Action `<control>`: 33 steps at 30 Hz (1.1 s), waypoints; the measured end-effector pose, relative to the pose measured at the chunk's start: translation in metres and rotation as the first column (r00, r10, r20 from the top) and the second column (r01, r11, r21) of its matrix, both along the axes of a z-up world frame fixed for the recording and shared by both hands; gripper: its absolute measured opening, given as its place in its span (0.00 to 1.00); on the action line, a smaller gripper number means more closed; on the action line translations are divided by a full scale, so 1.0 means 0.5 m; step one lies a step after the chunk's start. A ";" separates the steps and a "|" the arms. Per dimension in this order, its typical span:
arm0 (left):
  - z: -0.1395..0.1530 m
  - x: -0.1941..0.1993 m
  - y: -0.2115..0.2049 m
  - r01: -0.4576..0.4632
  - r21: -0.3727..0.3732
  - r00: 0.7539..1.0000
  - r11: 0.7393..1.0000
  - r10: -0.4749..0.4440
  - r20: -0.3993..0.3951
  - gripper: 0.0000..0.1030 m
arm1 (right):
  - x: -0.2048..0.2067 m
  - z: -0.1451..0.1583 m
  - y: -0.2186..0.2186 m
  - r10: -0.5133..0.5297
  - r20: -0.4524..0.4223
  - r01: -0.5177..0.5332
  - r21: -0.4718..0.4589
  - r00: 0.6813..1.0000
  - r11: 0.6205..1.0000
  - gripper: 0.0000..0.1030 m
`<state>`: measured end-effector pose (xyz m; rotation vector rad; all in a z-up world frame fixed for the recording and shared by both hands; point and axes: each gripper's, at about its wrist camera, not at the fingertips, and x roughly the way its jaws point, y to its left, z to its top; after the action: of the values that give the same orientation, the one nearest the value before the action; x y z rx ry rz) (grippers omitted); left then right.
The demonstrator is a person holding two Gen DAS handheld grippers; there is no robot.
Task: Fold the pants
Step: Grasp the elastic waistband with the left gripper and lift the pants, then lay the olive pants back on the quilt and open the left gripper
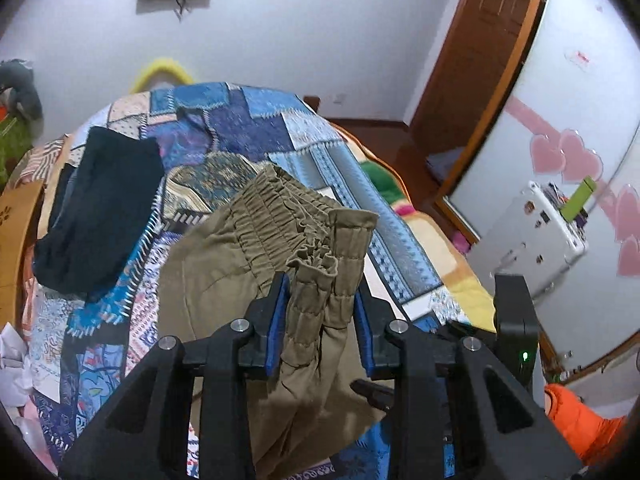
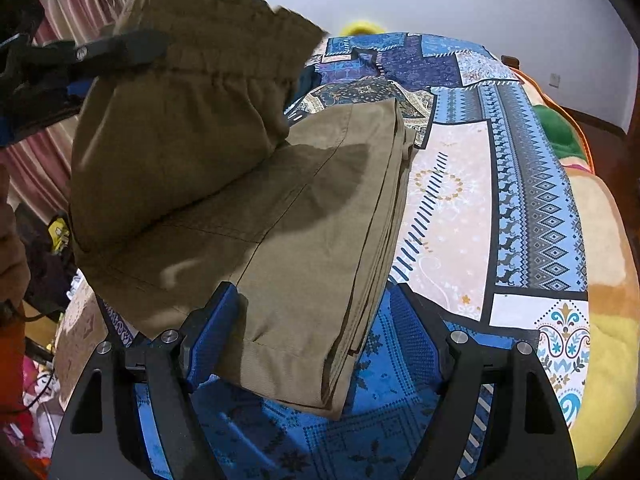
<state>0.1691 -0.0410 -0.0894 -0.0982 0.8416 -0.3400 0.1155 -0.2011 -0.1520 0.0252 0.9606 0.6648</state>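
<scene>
The khaki pants (image 2: 304,232) lie partly folded on the patchwork bed cover (image 2: 448,184), leg hems toward me. My left gripper (image 1: 320,304) is shut on the gathered elastic waistband (image 1: 316,280) and holds it lifted above the bed; it also shows in the right wrist view (image 2: 120,50), holding the raised waist end (image 2: 180,92) over the lower legs. My right gripper (image 2: 316,320) is open, its blue pads on either side of the hem end of the pants, just above the cover.
A folded dark garment (image 1: 100,208) lies on the bed at the left. A yellow and orange blanket (image 2: 612,248) edges the bed on the right. A white box (image 1: 536,232) and a wooden door (image 1: 476,52) stand to the right.
</scene>
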 end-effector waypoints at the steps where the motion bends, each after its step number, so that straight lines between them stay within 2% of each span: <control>1: -0.002 -0.004 -0.005 0.011 0.010 1.000 1.000 -0.011 -0.007 0.41 | 0.000 -0.001 -0.001 0.000 -0.002 0.000 0.003 1.000 1.000 0.73; 2: -0.004 -0.011 -0.004 0.018 0.014 1.000 1.000 -0.018 -0.008 0.51 | 0.001 -0.001 -0.002 0.000 -0.004 0.000 0.005 1.000 1.000 0.73; 5: 0.006 -0.027 -0.009 0.015 0.051 0.999 0.999 -0.017 0.041 0.64 | 0.001 -0.001 -0.001 -0.001 -0.005 0.001 0.004 1.000 1.000 0.73; 11: 0.019 -0.004 0.036 -0.064 0.116 0.995 0.991 0.054 0.088 0.79 | 0.000 0.002 -0.006 -0.002 0.003 0.002 -0.020 1.000 1.000 0.73; 14: 0.016 0.030 0.071 -0.101 0.150 0.992 0.984 0.089 0.086 0.84 | -0.002 0.003 -0.015 -0.004 -0.006 0.003 -0.019 1.000 1.000 0.73; 19: -0.011 0.114 0.129 -0.141 0.219 0.990 0.965 0.137 0.031 0.86 | -0.009 0.012 -0.041 -0.005 -0.009 0.005 -0.029 1.000 1.000 0.73; 25: -0.088 0.231 0.169 -0.156 0.262 0.981 0.952 0.181 -0.073 0.86 | -0.003 0.017 -0.093 -0.078 -0.018 0.076 -0.052 0.997 0.996 0.74; 30: -0.171 0.316 0.159 -0.117 0.293 0.969 0.949 0.174 -0.175 0.86 | 0.006 0.016 -0.117 -0.132 -0.024 0.131 -0.059 0.991 0.990 0.74; 33: -0.230 0.349 0.139 -0.066 0.346 0.959 0.936 0.156 -0.238 0.86 | 0.011 0.016 -0.123 -0.151 -0.026 0.150 -0.052 0.988 0.987 0.74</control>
<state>0.3433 0.0283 -0.2044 0.1294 1.1410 -0.0715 0.1209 -0.2626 -0.1439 0.0633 0.9937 0.5024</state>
